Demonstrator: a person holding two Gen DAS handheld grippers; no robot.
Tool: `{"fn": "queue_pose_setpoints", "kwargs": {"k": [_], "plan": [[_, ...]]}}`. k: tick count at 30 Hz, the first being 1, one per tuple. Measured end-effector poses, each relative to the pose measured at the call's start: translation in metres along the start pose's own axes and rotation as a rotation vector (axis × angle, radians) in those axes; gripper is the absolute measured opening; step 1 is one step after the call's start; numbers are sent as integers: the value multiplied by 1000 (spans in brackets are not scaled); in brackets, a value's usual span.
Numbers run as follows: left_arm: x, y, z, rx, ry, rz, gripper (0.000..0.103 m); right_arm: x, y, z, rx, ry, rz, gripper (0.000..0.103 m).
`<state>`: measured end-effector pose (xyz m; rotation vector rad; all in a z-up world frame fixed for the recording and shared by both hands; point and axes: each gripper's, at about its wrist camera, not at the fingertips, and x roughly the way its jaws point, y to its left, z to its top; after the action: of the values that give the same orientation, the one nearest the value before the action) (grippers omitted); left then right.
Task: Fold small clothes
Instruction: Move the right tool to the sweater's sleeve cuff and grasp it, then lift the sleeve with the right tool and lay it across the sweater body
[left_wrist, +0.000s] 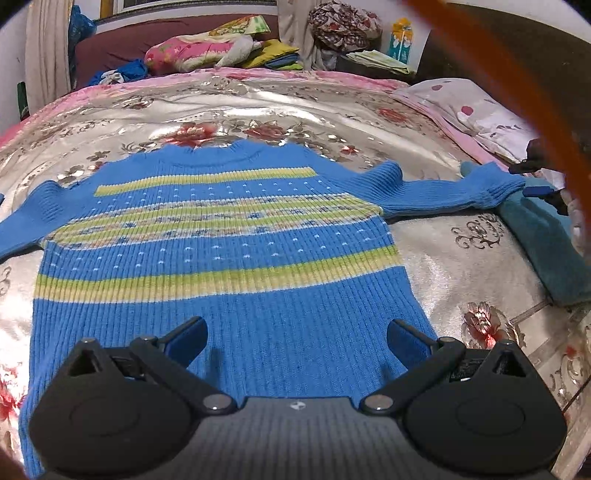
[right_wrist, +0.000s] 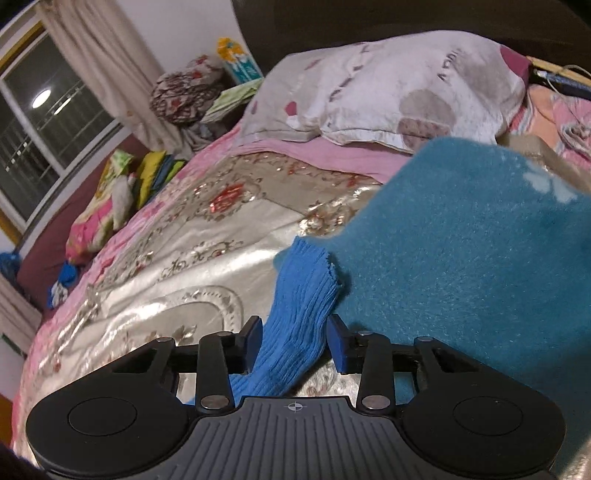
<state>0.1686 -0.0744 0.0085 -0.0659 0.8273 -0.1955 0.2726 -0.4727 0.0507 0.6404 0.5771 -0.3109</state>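
Warm indoor light glares off the satin bedspread (left_wrist: 258, 107). Both fisheye views bend and darken at the corners (an orange blur (left_wrist: 491, 70) crosses the left view).

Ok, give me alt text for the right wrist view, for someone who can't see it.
The right gripper is open with the blue sweater sleeve lying between its fingers, not yet pinched. The cuff end rests against a teal fleece blanket on the silver floral bedspread, with a pillow behind.
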Motion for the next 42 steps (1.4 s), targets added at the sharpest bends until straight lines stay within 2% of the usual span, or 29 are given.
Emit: {"fn": "queue_pose_setpoints", "kwargs": {"k": [8, 14, 17, 20, 23, 28, 32, 38, 42], "plan": [[4, 5, -4, -16, 24, -10, 103, 20, -4, 5, 36, -29, -49, 35], [3, 6, -9, -18, 44, -30, 103, 32, 5, 10, -1, -51, -79, 35], [0, 10, -12, -15, 48, -35, 103, 35, 8, 11, -31, -46, -98, 7], [-5, 16, -15, -11, 40, -26, 103, 30, 11, 11, -40, -47, -72, 7], [-11, 25, -19, -15, 27, -31, 103, 17, 24, 9, -60, -51, -10, 7], [-22, 42, -24, -44, 4, -40, 103, -10, 81, -8, -171, -30, 140, 6], [-31, 56, -26, -49, -25, -41, 103, -26, 146, -41, -271, 33, 280, 6], [-42, 79, -30, -29, -70, -34, 103, -30, 238, -114, -444, 143, 412, 6], [-47, 95, -30, -40, -81, -41, 103, -24, 282, -167, -517, 220, 442, 6]]}}
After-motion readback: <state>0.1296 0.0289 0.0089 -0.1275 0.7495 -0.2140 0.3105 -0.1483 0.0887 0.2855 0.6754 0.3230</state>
